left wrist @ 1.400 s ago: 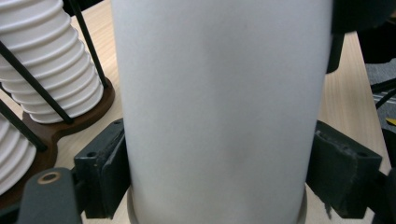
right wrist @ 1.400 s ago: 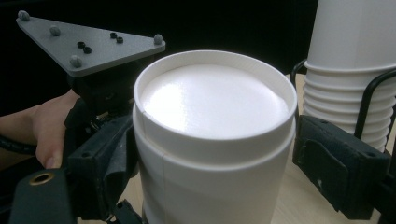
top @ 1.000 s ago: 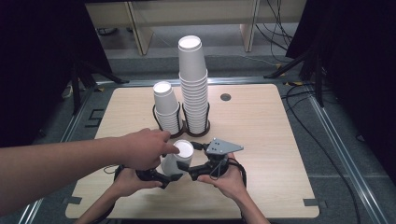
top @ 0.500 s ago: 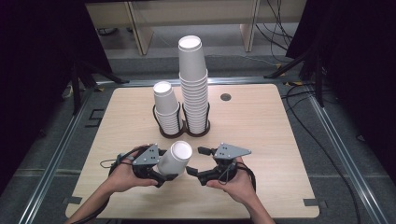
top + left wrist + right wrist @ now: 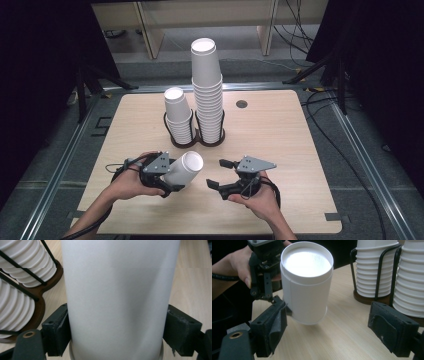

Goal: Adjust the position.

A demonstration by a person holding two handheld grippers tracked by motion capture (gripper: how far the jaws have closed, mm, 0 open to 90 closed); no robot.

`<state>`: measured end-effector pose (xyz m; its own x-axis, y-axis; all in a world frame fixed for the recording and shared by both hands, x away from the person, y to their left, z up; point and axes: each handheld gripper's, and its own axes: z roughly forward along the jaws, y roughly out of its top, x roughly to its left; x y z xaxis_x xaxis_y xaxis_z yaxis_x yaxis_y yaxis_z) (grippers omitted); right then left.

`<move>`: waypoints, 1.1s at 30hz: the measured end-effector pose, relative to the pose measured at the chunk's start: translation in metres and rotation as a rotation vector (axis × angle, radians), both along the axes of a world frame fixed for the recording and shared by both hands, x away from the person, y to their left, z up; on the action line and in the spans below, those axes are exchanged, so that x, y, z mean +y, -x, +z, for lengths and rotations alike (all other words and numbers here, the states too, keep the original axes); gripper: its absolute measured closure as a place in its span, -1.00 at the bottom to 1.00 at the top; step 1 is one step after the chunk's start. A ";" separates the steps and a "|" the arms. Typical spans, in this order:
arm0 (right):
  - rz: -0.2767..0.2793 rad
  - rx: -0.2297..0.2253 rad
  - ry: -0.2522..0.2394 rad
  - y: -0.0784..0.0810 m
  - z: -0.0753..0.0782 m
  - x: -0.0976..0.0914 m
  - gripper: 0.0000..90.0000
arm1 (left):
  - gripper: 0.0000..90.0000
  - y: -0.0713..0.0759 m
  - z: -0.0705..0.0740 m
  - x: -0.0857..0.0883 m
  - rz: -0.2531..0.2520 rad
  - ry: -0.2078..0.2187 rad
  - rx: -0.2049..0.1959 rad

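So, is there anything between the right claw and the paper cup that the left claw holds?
No, nothing visible. The right claw stands open with bare table between it and the cup; the cup stacks are farther back.

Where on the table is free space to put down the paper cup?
The table is bare right of the cup holder, around the small dark hole, and along the left edge. It is crowded at the front, where the left tool holds the paper cup beside the right tool.
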<state>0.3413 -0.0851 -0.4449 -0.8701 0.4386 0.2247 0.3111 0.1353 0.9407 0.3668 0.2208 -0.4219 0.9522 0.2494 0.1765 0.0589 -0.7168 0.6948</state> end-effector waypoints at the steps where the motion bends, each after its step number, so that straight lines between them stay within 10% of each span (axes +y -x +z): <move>1: 0.000 -0.004 0.009 0.000 -0.001 -0.001 -0.64 | -0.59 -0.001 0.001 0.000 -0.020 -0.018 0.023; 18: 0.015 -0.024 0.033 -0.002 -0.007 -0.001 -0.64 | -0.58 -0.004 0.010 -0.006 -0.028 -0.185 -0.015; 33: 0.082 -0.051 0.058 -0.003 -0.008 0.010 -0.63 | -0.57 -0.001 0.012 -0.018 -0.148 -0.334 0.005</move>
